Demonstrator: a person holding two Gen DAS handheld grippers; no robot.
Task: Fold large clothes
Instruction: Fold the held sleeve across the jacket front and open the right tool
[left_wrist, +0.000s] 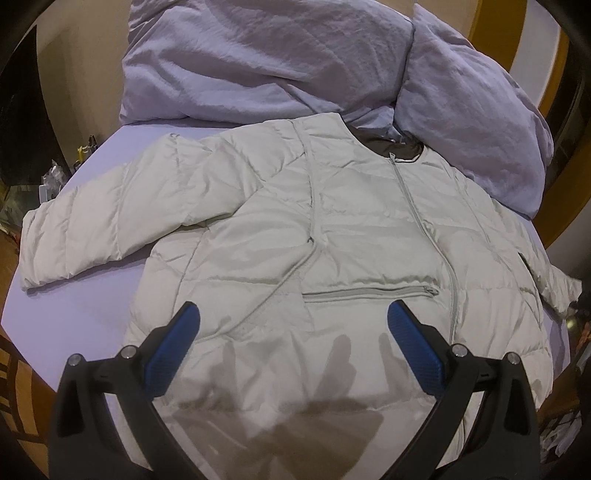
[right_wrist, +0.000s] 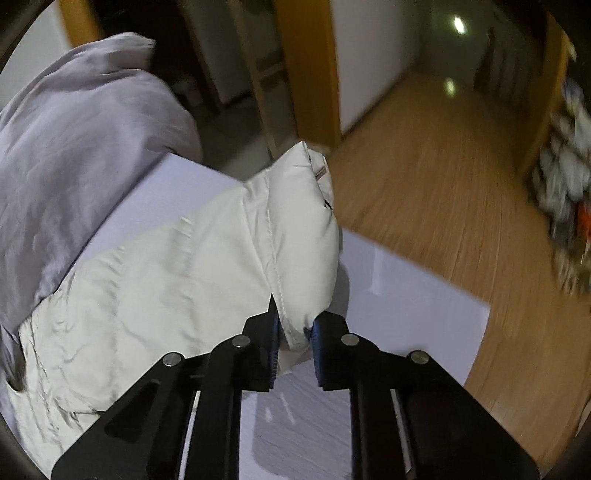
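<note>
Item: pale grey puffer jacket (left_wrist: 332, 229), zipped, lying front-up across the lavender bed (left_wrist: 110, 284), filling mid-frame of the left view; one sleeve (left_wrist: 85, 221) extends to the frame's left. Lilac duvet (left_wrist: 266, 62) bunched along the top. Left gripper (left_wrist: 293, 325): fingers spread wide above the hem, holding nothing. Right gripper (right_wrist: 293, 328): fingers pinching the cuff of the other sleeve (right_wrist: 291, 229), frame centre, at the bed's edge (right_wrist: 406, 288). Wooden floor (right_wrist: 443, 177) at upper right.

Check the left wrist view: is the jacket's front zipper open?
No, the puffer jacket lies flat with its front zipper closed up to the collar.
</note>
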